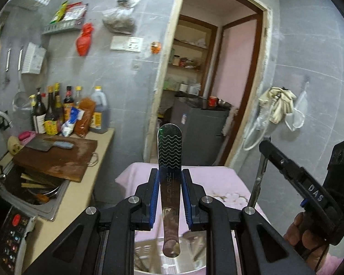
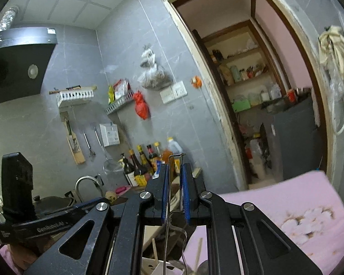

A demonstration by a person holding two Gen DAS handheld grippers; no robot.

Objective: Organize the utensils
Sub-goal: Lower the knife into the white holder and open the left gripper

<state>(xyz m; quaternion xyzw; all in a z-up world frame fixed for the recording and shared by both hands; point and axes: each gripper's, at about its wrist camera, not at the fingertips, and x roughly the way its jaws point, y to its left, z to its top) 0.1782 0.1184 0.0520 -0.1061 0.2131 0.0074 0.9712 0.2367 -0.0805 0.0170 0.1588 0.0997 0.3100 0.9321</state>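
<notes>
Only the left view shows one cleaver (image 1: 48, 146); left gripper (image 1: 170, 197) pinches one steel handle (image 1: 170, 174), right gripper (image 2: 174, 190) pinches one thin utensil (image 2: 169, 183).

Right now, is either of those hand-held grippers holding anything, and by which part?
Left hand-held gripper: a flat steel utensil handle, clamped mid-length. Right hand-held gripper: a thin wire utensil, pinched along its shaft.

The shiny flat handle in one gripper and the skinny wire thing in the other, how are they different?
The flat handle in the left gripper is wide, mirror-bright, with wavy lines and lettering. The wire tool in the right gripper is thin, plain, and bent over at its top. The flat handle fills the gap between its pads; the wire tool looks like a thread there. Both are metal, stand upright, and are clamped.
</notes>
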